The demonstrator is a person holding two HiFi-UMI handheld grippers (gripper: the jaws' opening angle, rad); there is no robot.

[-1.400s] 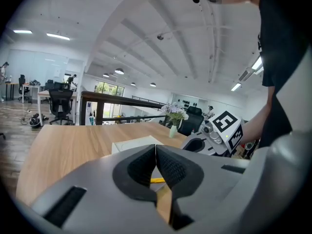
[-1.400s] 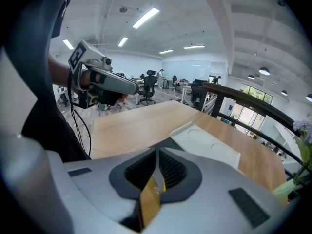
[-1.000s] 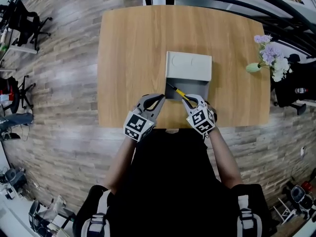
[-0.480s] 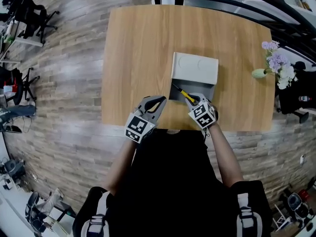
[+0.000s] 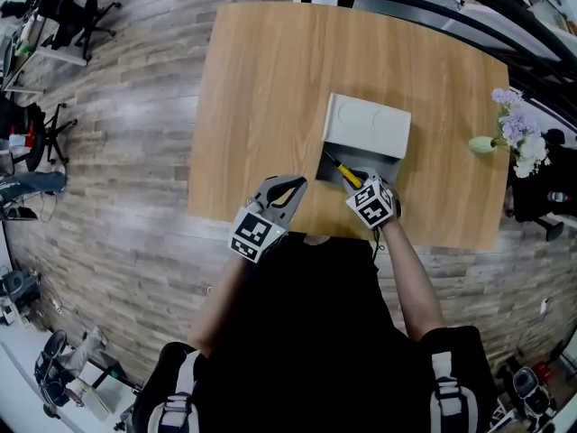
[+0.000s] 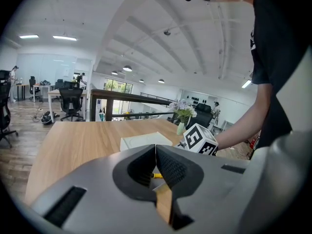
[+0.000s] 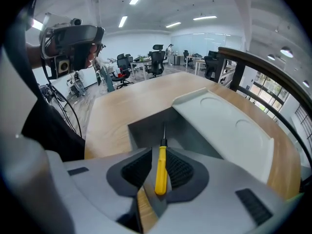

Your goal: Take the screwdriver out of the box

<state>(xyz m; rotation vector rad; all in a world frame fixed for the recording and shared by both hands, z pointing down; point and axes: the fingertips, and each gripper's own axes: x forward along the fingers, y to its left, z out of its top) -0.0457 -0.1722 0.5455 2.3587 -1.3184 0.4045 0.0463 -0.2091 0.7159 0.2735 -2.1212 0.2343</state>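
An open box (image 5: 353,163) with a grey inside sits on the wooden table (image 5: 261,106), its white lid (image 5: 368,126) folded back on the far side. My right gripper (image 5: 358,180) is at the box's near edge, shut on the yellow handle of a screwdriver (image 5: 346,173) whose thin shaft points over the box's inside. In the right gripper view the screwdriver (image 7: 161,169) lies clamped between the jaws, above the box (image 7: 148,130) and beside the lid (image 7: 229,126). My left gripper (image 5: 294,186) is shut and empty, just left of the box; in its own view my left gripper (image 6: 156,162) has its jaws pressed together.
A small vase of flowers (image 5: 505,133) stands at the table's right edge and shows as flowers (image 6: 184,113) in the left gripper view. The table's near edge runs just under both grippers. Office chairs (image 5: 63,16) and desks stand on the wood floor to the left.
The head view has shifted, so the table sits further right in the picture. Both grippers keep much the same places by the box, and the right one stays shut on the screwdriver.
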